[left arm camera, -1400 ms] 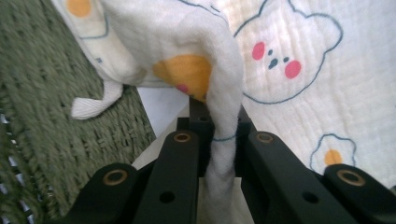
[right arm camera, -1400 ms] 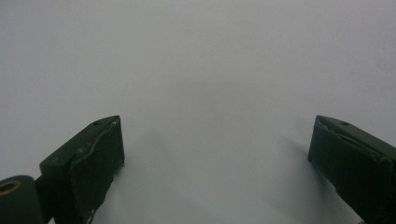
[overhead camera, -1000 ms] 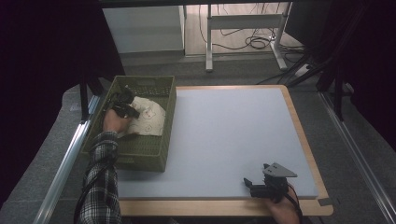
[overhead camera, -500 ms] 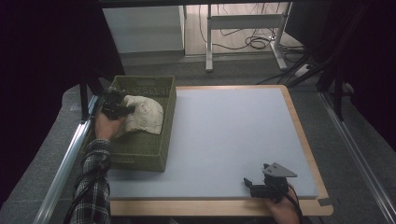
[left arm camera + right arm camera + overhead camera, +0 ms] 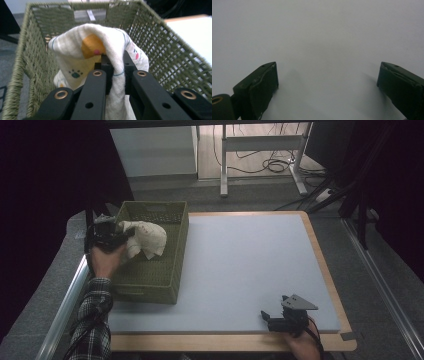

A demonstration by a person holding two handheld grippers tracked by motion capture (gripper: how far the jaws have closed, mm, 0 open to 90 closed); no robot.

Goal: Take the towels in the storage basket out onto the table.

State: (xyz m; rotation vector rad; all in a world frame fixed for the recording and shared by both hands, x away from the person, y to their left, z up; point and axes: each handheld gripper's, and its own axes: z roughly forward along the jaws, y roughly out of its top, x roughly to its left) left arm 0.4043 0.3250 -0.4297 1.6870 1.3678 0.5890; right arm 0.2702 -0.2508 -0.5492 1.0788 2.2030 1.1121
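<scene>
A cream printed cloth with paw marks and an orange patch hangs over the left side of an olive woven basket. My left gripper is shut on it at the basket's left rim, the fabric pinched between the jaws and lifted clear of the basket floor. In the left gripper view the cloth drapes over my left gripper, with the basket walls behind. My right gripper rests at the front right of the blue mat, jaws wide apart. The right gripper holds nothing above the bare mat.
A pale blue mat covers the wooden table. The basket stands at the mat's left edge. A metal rail runs along the left side. Table legs and cables lie on the floor beyond.
My left hand has carried the cloth up and to the left, from the basket's middle to its left rim. The right gripper has kept still.
</scene>
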